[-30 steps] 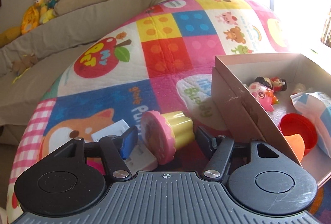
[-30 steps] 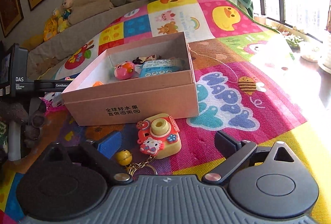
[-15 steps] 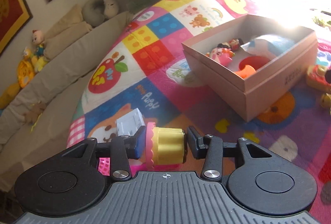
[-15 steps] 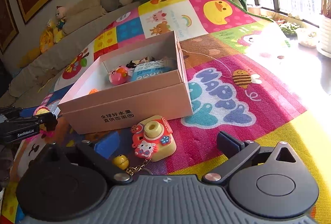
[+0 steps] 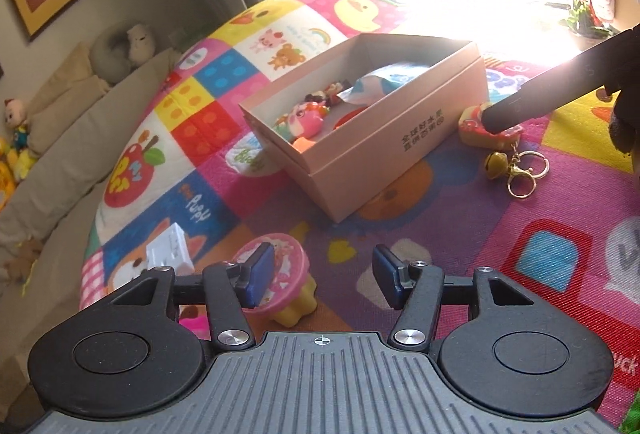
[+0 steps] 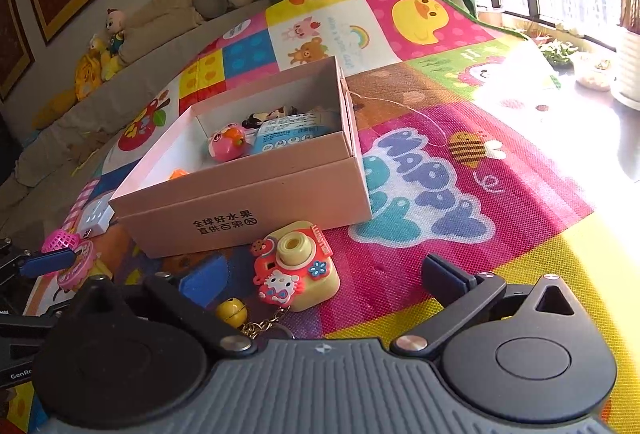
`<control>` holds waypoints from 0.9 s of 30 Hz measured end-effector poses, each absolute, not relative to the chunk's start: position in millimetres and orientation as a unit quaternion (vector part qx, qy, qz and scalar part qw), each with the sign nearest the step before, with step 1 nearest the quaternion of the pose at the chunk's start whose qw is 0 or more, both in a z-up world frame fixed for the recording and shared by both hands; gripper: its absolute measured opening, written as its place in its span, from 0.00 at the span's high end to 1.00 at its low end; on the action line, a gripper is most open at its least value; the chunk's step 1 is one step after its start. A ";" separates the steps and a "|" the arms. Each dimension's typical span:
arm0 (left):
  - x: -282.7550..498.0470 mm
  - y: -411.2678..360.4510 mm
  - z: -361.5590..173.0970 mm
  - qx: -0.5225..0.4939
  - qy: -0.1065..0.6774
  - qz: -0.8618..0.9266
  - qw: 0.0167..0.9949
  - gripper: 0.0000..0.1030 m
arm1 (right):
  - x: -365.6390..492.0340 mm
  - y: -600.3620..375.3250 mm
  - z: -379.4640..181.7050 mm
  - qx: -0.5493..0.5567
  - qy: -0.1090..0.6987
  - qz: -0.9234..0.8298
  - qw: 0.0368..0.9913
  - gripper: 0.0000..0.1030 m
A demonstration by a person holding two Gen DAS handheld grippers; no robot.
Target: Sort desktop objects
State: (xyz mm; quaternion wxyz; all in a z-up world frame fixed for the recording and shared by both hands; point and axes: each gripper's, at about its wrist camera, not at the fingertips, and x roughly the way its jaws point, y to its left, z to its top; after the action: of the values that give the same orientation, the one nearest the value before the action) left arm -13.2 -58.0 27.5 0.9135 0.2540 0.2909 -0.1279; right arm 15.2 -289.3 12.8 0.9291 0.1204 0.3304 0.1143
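Having just opened, our left hand-held gripper [image 5: 322,276] releases the pink stamp toy [image 5: 276,284] short of the box [image 5: 360,169]; our right hand-held gripper [image 6: 320,278] gapes empty.

The box's [image 6: 256,193] near wall hides its floor.

Both wrist cameras look forward and down over their own fingers, low and close above the mat [image 5: 460,218]. Left view faces the box [image 5: 372,153] from its corner; right view faces its printed side [image 6: 248,209]. Both share box and camera keychain [image 6: 298,270].
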 end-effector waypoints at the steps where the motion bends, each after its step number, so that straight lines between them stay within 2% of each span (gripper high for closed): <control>1: -13.8 -58.2 27.9 0.248 0.293 -0.131 0.914 0.37 | 15.1 -289.5 12.8 0.121 0.330 0.114 0.929 0.00; 6: -13.1 -53.0 29.6 0.216 0.303 -0.124 0.920 0.16 | 15.2 -289.7 12.9 0.120 0.331 0.114 0.929 0.00; 9: -12.2 -45.9 29.7 0.203 0.299 -0.095 0.928 0.07 | 15.4 -289.6 12.9 0.120 0.331 0.114 0.929 0.00; 17: 1.3 -13.2 21.9 0.113 0.319 -0.010 0.941 0.06 | 16.0 -287.7 11.8 0.115 0.332 0.112 0.929 0.00; 22: 5.3 -17.3 19.9 0.071 0.318 -0.051 0.944 0.06 | 15.4 -281.6 11.7 0.097 0.339 0.126 0.927 0.00; 27: -3.5 -27.4 6.7 0.055 0.326 -0.072 0.941 0.03 | 9.7 -259.9 13.3 0.034 0.347 0.173 0.921 0.00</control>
State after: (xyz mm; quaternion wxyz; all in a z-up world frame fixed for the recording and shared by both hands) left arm -3.5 -27.4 6.7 0.9411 0.0553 0.3256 -0.0721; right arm 9.7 -259.9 13.3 0.9210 0.0344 0.3471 0.1735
